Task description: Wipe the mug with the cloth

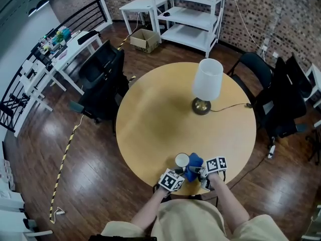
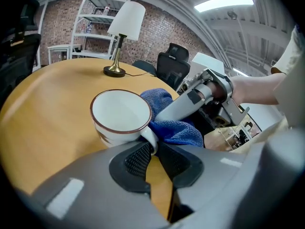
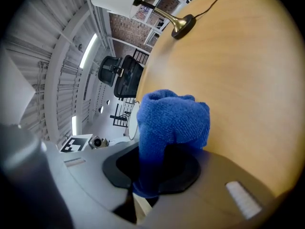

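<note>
A white mug (image 1: 182, 160) with a brown rim stands near the front edge of the round wooden table (image 1: 155, 114). In the left gripper view the mug (image 2: 121, 117) sits just ahead of my left gripper (image 2: 153, 151), which is shut on the mug's handle. My right gripper (image 3: 155, 168) is shut on a bunched blue cloth (image 3: 170, 128). In the head view the cloth (image 1: 194, 166) presses against the mug's right side, between the left gripper (image 1: 176, 175) and the right gripper (image 1: 203, 171). From the left gripper view the cloth (image 2: 170, 119) lies against the mug's far side.
A table lamp (image 1: 206, 84) with a white shade and brass base stands at the back right of the table, its cord running off to the right. Black office chairs (image 1: 103, 79) flank the table, and white shelving (image 1: 188, 14) lines the brick wall.
</note>
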Tool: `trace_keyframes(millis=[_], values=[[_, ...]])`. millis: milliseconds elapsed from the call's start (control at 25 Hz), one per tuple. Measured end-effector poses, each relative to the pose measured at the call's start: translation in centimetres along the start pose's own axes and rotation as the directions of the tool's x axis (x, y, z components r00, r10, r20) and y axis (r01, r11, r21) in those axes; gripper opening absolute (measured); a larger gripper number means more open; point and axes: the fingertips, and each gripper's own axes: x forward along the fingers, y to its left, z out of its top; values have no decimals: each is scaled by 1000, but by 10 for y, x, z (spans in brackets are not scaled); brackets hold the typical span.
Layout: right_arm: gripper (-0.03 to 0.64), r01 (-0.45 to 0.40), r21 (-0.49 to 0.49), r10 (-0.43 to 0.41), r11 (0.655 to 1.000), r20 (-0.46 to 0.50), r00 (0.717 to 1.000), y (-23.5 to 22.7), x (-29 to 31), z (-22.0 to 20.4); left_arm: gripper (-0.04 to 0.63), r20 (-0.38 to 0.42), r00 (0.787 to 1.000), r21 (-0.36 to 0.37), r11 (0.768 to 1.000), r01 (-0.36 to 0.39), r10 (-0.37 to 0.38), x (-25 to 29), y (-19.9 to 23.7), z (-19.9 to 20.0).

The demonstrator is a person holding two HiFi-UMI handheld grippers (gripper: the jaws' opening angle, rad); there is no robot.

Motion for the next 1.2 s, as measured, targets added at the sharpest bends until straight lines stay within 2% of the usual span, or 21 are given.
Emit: trace_keyframes(millis=[200,240,280,360,480,600,640,720,800,920,1040,1080,1120,1160,1200], values=[[76,-32,-20,32,999,-4,999,1,-4,7,48,25,999,-5,999,-38,38,2,3,0],[78,-33,-31,33,999,13,999,0,-7,9,68,12,998,10,998,-58,58,3,5,-3],[78,-29,-48,31,998,32,999,-1,-11,11,137,-4,997,26,997,-76,77,3,8,-9],[80,-10,-100,17,995,68,998,-2,-17,11,201,-18,996,19,996,-90,91,-5,14,-22],[81,36,-204,-14,978,110,994,1,-26,6,240,43,994,-102,990,-93,98,-33,29,-26],[83,90,-303,-47,949,145,988,7,-35,-1,256,168,972,-223,967,-124,163,-62,57,-1],[83,113,-336,-63,935,155,986,9,-37,-4,256,194,964,-240,962,-132,181,-68,66,11],[84,170,-398,-106,901,177,979,14,-41,-7,256,209,959,-224,964,-142,190,-71,79,36],[84,217,-437,-140,873,201,969,18,-45,-7,259,175,970,-163,977,-138,166,-60,83,57],[84,238,-434,-141,869,244,960,23,-52,-6,275,37,992,-43,992,-116,117,-33,83,67],[84,257,-424,-141,869,287,948,28,-61,-2,263,-113,987,36,993,-109,113,-9,85,56],[84,272,-427,-150,863,297,943,30,-64,-1,202,-146,981,46,991,-124,129,-4,87,53],[84,290,-434,-163,853,306,938,31,-66,-1,113,-170,974,48,988,-144,150,-1,89,49],[84,312,-441,-179,841,317,931,32,-68,-1,60,-184,968,37,985,-167,171,0,91,47],[84,334,-447,-193,830,331,924,33,-70,-1,57,-190,964,11,982,-189,188,1,93,46]])
